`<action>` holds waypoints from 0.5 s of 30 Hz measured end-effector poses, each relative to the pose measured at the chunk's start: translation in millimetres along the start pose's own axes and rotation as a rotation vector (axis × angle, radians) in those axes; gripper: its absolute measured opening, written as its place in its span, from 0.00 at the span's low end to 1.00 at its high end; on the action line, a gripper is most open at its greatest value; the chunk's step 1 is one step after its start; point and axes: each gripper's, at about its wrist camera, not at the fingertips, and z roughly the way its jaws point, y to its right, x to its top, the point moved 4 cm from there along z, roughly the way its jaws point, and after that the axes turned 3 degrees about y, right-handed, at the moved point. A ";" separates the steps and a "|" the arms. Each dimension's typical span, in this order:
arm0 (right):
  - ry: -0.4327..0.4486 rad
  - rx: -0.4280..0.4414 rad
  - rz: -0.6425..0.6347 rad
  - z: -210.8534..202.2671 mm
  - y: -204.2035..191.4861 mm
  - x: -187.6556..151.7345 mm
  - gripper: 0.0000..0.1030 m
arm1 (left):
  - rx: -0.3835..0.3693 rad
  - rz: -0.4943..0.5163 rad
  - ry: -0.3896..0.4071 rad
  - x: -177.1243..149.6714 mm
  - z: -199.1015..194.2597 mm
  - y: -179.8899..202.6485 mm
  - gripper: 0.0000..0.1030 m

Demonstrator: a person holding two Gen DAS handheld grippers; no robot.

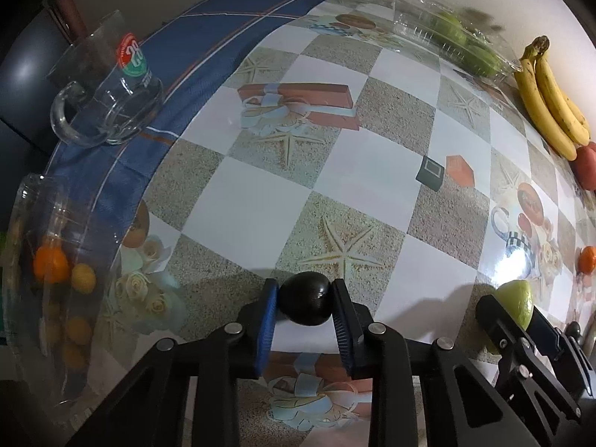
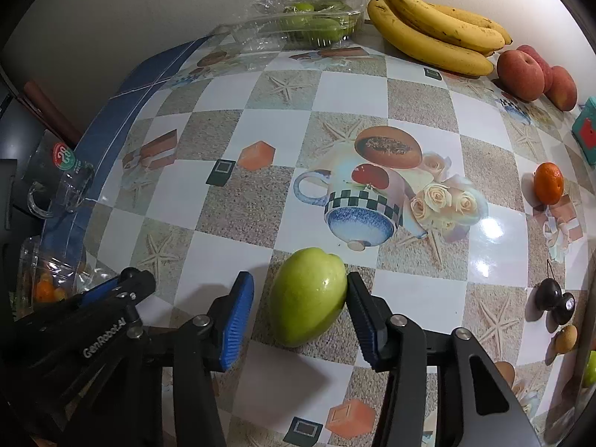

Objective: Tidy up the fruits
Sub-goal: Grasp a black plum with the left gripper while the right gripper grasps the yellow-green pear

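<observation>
Nearest our left lens, the left gripper has its jaws closed on a dark plum, both blue pads pressed to its sides, above the table. Nearest our right lens, the right gripper has its jaws spread wide around a green fruit lying on the table; the right pad touches its skin, the left pad stands just apart, so we record no grip.

By size, we note the checkered table first. At its far edge lies a banana bunch, with a clear tray of green fruit just beside it on the left. Right of the bananas sit peaches, touching one another. At the table's left edge we see a plastic box holding orange and yellow fruit, and near it a glass mug with a red-and-green sticker.

A tangerine stands alone toward the right side. Near the right edge lie two dark plums, touching, with a small yellow-brown fruit just below them. A teal item shows at the right margin; we cannot tell what it is.
</observation>
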 end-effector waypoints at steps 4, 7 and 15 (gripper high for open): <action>-0.001 -0.005 0.008 4.3 3.1 1.9 0.44 | 0.005 0.002 0.001 1.2 -0.7 0.0 0.29; 0.000 -0.002 0.016 6.3 5.2 3.0 0.40 | 0.000 -0.013 0.000 1.7 -1.6 -2.6 0.29; 0.011 0.023 0.053 -5.5 14.8 -0.4 0.40 | -0.027 0.025 0.030 -1.7 -18.8 13.9 0.29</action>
